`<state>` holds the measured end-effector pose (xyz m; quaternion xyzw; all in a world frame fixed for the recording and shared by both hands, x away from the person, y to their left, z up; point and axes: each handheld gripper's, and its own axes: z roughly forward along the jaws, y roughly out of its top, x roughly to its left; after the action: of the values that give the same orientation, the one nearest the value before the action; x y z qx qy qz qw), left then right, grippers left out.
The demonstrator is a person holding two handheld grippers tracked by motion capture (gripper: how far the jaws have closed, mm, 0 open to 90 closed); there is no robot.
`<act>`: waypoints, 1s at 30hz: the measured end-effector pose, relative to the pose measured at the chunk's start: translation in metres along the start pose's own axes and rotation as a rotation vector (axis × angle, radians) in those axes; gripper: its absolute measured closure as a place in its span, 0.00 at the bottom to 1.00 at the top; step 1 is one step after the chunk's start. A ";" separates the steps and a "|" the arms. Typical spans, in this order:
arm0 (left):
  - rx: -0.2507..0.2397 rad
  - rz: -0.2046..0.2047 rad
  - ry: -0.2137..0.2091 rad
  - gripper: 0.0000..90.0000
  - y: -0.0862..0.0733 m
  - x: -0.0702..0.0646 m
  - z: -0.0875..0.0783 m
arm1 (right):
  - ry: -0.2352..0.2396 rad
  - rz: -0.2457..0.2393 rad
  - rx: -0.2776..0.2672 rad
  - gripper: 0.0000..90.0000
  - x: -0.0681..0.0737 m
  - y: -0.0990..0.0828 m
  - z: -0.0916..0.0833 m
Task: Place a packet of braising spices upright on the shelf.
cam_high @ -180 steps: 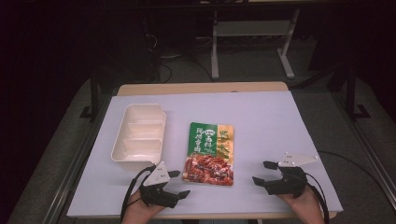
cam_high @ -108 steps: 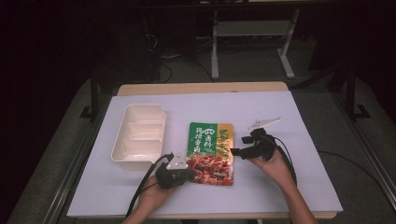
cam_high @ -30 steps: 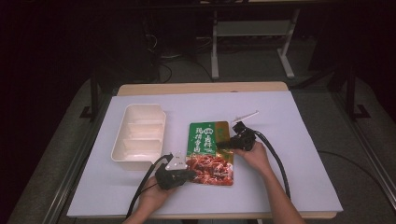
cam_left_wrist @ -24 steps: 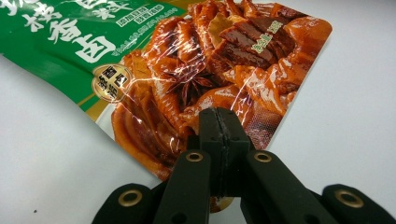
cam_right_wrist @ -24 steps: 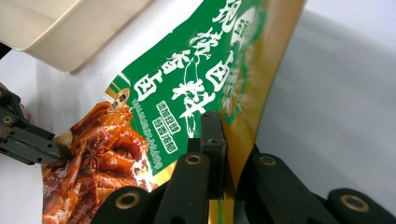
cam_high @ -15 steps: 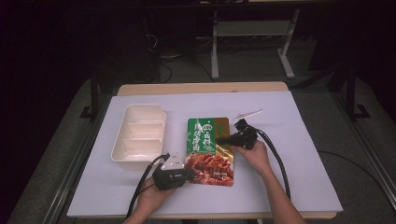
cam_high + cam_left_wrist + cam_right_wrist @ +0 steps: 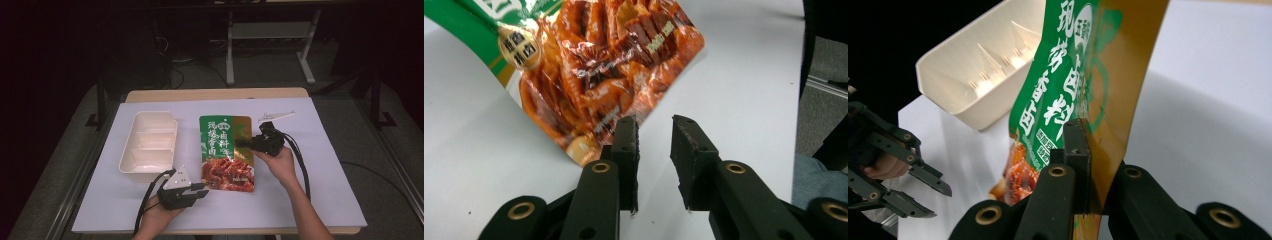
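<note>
**Pouch lifted by its right edge, left claw let go**

Raised since a second ago, the seasoning pouch (image 7: 226, 153) now hangs tilted off the white table cover (image 7: 320, 190), its lower corner near the surface, so it can be carried rather than dragged. The right gripper (image 7: 246, 144) is clamped on the pouch's gold side edge, which bears it. The left gripper (image 7: 202, 190) has just been opening; its jaws stand apart with nothing between them, just short of the pouch's bottom corner. The three-compartment tray (image 7: 150, 145) waits beside it, a likely destination.
</note>
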<state>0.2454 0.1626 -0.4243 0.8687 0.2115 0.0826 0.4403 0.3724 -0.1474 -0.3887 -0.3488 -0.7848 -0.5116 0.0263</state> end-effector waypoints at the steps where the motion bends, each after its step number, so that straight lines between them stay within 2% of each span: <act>1: -0.002 -0.001 -0.002 0.79 -0.001 -0.001 -0.001 | -0.001 -0.007 -0.002 1.00 0.002 0.002 -0.002; 9: -0.014 0.003 -0.010 0.74 -0.007 -0.006 -0.007 | -0.018 -0.058 -0.024 1.00 0.020 0.014 -0.011; 18: -0.017 0.002 -0.026 0.72 -0.010 -0.008 -0.010 | -0.028 -0.118 -0.039 1.00 0.038 0.028 -0.013; 23: -0.022 0.004 -0.032 0.70 -0.013 -0.009 -0.009 | -0.027 -0.135 -0.061 1.00 0.044 0.035 -0.012; 30: -0.018 0.009 -0.032 0.68 -0.015 -0.008 -0.008 | -0.060 -0.163 -0.083 1.00 0.049 0.049 -0.010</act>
<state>0.2313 0.1723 -0.4310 0.8669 0.1999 0.0724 0.4508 0.3599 -0.1183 -0.3263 -0.2997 -0.7892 -0.5335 -0.0532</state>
